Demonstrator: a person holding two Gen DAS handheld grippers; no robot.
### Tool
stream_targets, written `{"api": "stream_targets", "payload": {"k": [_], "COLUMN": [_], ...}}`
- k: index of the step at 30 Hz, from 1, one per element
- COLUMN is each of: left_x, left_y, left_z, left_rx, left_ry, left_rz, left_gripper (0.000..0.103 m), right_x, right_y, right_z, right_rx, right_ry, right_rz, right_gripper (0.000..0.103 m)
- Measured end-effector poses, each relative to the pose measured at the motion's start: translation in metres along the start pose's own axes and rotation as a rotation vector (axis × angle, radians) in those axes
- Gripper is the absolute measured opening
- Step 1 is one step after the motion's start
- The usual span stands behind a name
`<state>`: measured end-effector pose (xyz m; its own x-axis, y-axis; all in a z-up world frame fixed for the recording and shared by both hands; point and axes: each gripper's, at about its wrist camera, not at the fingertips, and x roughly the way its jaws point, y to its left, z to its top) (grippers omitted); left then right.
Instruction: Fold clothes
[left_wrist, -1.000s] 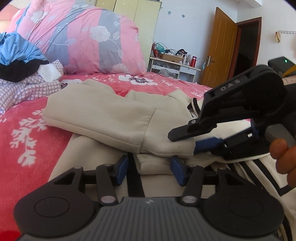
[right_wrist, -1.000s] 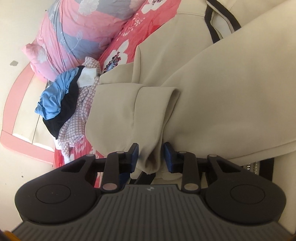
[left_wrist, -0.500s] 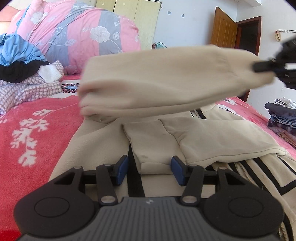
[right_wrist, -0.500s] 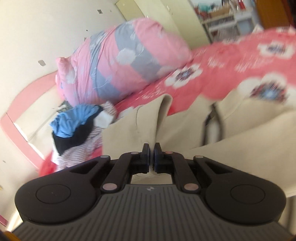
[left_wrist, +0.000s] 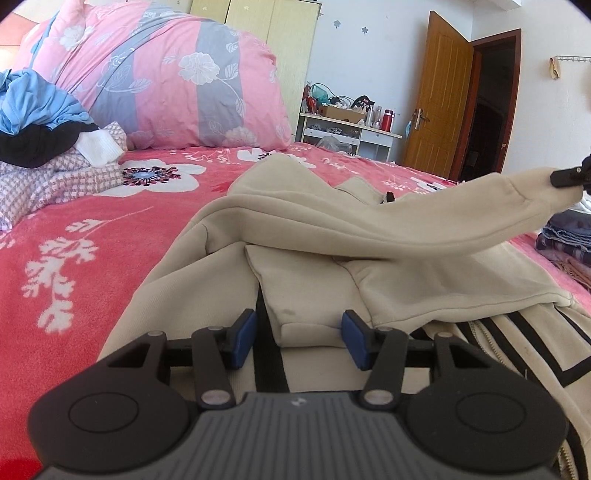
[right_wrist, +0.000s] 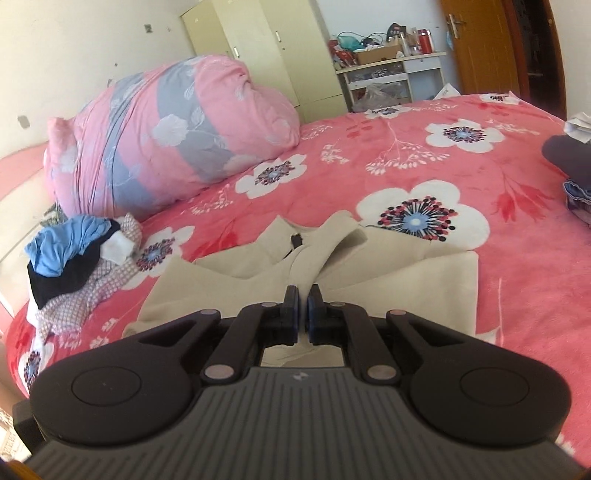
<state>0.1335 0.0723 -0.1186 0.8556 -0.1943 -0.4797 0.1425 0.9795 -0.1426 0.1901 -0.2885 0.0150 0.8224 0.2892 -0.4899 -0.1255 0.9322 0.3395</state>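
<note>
Left wrist view: beige hoodie (left_wrist: 314, 280) spread on the pink bedspread (left_wrist: 92, 240). Left gripper (left_wrist: 298, 334) half open astride a folded cuff, pads not pressing. Sleeve (left_wrist: 406, 221) lifted at its cuff; thick soft fleece, probably sags.

Right wrist view: right gripper (right_wrist: 302, 314) pinched shut on the sleeve cuff; hems likely grip best.

The hooded jacket (left_wrist: 303, 266) lies on the bed (left_wrist: 92, 236). Behind it stands the rolled quilt (left_wrist: 173, 74); the clothes pile (left_wrist: 40, 122) lies at its left, folded clothes (left_wrist: 569, 236) at its right.
</note>
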Motion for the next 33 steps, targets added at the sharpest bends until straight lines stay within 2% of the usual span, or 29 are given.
{"api": "stream_targets", "payload": {"k": [3,7,9,11,13,14,17,19,21,22,24,26,27,29,31,33], "left_x": [-0.001,-0.015,-0.027,-0.033,-0.012,0.0,0.04,0.053,0.053,0.052,0.04,0.022,0.013,0.004,0.005,0.011], "left_y": [-0.001,0.005,0.01,0.015,0.02,0.024,0.036,0.039,0.037,0.035,0.028,0.018,0.01,-0.004,-0.008,-0.003], "left_z": [0.0,0.013,0.028,0.044,0.057,0.061,0.067,0.066,0.061,0.058,0.049,0.037,0.028,0.002,-0.021,-0.036], "left_rx": [-0.002,0.001,0.067,0.15,0.271,0.308,0.383,0.41,0.438,0.452,0.51,0.606,0.693,0.9,1.032,1.075], "left_ry": [0.001,-0.006,-0.06,-0.099,-0.036,0.001,0.11,0.13,0.114,0.103,0.028,-0.079,-0.138,-0.203,-0.188,-0.142], "left_rz": [0.0,-0.002,0.057,0.132,0.182,0.184,0.166,0.128,0.11,0.103,0.139,0.193,0.221,0.269,0.274,0.251], "left_gripper": [0.053,0.05,0.051,0.051,0.049,0.049,0.035,0.023,0.011,0.009,0.008,0.007,0.007,0.007,0.007,0.007], "right_x": [0.001,0.029,0.044,0.05,0.048,0.048,0.046,0.046,0.048,0.049,0.051,0.052,0.049,0.042,0.039,0.046], "right_y": [-0.012,-0.039,-0.054,-0.063,-0.068,-0.07,-0.075,-0.077,-0.079,-0.08,-0.081,-0.083,-0.083,-0.081,-0.081,-0.086], "right_z": [-0.004,-0.034,-0.05,-0.06,-0.062,-0.063,-0.062,-0.062,-0.062,-0.062,-0.062,-0.059,-0.057,-0.05,-0.047,-0.05], "right_rx": [0.008,0.024,0.056,0.098,0.13,0.145,0.177,0.184,0.193,0.194,0.194,0.2,0.203,0.189,0.161,0.14], "right_ry": [0.003,0.103,0.154,0.166,0.154,0.149,0.14,0.138,0.141,0.145,0.152,0.151,0.142,0.112,0.115,0.158], "right_rz": [-0.011,-0.087,-0.106,-0.096,-0.071,-0.059,-0.032,-0.025,-0.022,-0.022,-0.023,-0.028,-0.029,-0.03,-0.057,-0.094], "right_gripper": [0.003,0.003,0.003,0.003,0.003,0.003,0.003,0.003,0.003,0.003,0.003,0.003,0.003,0.003,0.003,0.003]}}
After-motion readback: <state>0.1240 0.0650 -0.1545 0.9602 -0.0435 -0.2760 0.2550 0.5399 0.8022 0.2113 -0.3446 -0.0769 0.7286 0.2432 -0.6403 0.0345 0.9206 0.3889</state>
